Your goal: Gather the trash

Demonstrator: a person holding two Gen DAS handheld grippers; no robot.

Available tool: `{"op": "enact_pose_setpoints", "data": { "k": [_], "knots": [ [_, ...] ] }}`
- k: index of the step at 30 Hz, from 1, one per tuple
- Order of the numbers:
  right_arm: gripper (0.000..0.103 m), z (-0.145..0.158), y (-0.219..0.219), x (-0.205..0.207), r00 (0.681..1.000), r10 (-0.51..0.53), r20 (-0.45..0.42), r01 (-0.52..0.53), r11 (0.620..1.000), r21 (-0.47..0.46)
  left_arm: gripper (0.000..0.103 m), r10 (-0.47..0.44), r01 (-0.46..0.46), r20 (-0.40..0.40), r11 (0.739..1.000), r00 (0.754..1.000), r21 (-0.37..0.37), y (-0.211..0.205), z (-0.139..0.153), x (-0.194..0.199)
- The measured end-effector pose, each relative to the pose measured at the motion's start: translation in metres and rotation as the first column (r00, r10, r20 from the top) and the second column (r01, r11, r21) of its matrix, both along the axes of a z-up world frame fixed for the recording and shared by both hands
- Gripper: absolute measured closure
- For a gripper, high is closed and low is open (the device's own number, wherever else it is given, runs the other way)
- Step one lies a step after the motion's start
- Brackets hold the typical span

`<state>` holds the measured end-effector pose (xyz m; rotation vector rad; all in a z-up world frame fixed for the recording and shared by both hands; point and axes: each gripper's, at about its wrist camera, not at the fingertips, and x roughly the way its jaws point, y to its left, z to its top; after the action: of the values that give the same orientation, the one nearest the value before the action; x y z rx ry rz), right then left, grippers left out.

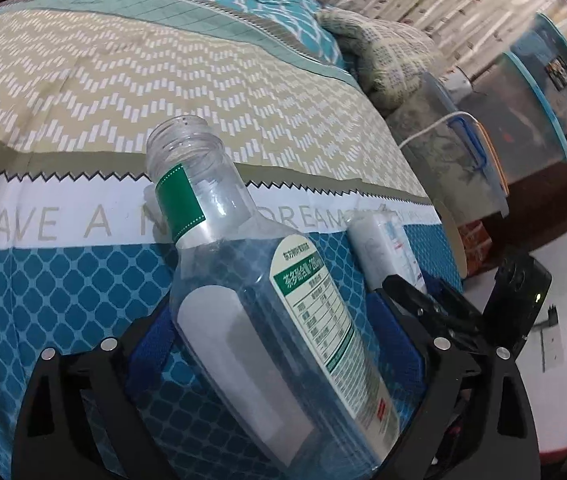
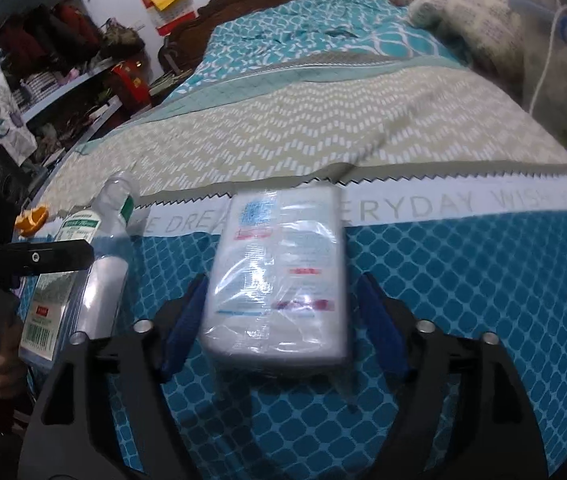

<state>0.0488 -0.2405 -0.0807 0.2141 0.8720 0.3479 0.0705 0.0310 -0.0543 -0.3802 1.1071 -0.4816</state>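
The left gripper [image 1: 279, 344] is closed on an uncapped clear bottle [image 1: 259, 288] over the bed [image 1: 83, 92], near its foot edge. The right gripper [image 2: 283, 320] brackets a plastic-wrapped tissue pack [image 2: 283, 276]; with motion blur, I cannot tell whether its blue pads [image 2: 381, 324] touch it. An orange scrap [image 2: 33, 218] lies near the bed's left edge.

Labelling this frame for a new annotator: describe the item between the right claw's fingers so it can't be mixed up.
On the bed, find the blue lattice band below the white lettered stripe. A flat white tissue pack in shiny plastic wrap sits there, between the right claw fingers. Unlike the clear green-labelled bottle beside it, it is opaque and rectangular.
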Motion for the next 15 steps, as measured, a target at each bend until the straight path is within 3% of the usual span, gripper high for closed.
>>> {"op": "enact_pose_setpoints", "data": {
  "k": [5, 10, 15],
  "knots": [
    [0.022, -0.002, -0.005, 0.001, 1.000, -0.010, -0.003, 0.010, 1.000, 0.026, 0.013, 0.047, -0.047, -0.006, 0.999, 0.999, 0.019, -0.006, 0.003, -0.001],
    [0.021, 0.001, 0.005, -0.004, 0.999, 0.037, 0.024, -0.037, 0.999, -0.002, 0.010, 0.065, -0.065, 0.009, 0.997, 0.998, 0.043, -0.013, 0.006, -0.003],
    [0.019, -0.003, 0.012, -0.001, 0.997, 0.079, -0.004, -0.079, 0.997, -0.025, 0.009, 0.065, -0.065, 0.003, 0.996, 0.998, 0.067, -0.020, 0.002, -0.003]
  ]
}}
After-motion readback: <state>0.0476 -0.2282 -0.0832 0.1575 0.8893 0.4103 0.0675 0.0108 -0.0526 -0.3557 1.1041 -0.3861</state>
